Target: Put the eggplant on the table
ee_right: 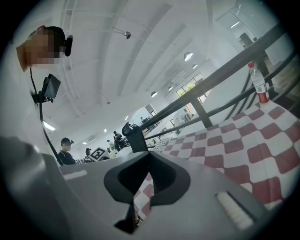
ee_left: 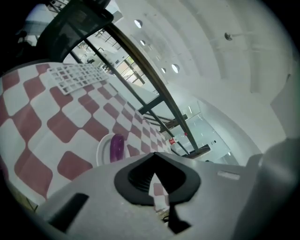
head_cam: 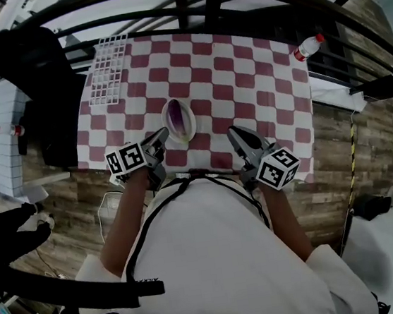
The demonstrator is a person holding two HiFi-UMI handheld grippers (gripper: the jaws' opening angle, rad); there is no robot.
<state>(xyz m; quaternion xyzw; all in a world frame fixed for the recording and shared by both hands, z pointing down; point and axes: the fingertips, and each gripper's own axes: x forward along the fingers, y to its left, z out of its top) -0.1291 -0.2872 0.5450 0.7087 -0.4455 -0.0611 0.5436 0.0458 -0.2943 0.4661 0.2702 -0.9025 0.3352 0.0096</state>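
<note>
From your head view, the eggplant (head_cam: 176, 115) lies in the white plate (head_cam: 191, 126) on the checked worktop (head_cam: 242, 69). Your left gripper (head_cam: 161, 137) is just beside the plate's near edge, and your right gripper (head_cam: 234, 135) is near it on the other side. In the left gripper view your fingers (ee_left: 136, 176) are pressed together on nothing, with eggplant and plate beyond them. In the right gripper view the fingers likewise meet, empty, and a bottle (ee_right: 259, 84) stands at the worktop's far edge.
</note>
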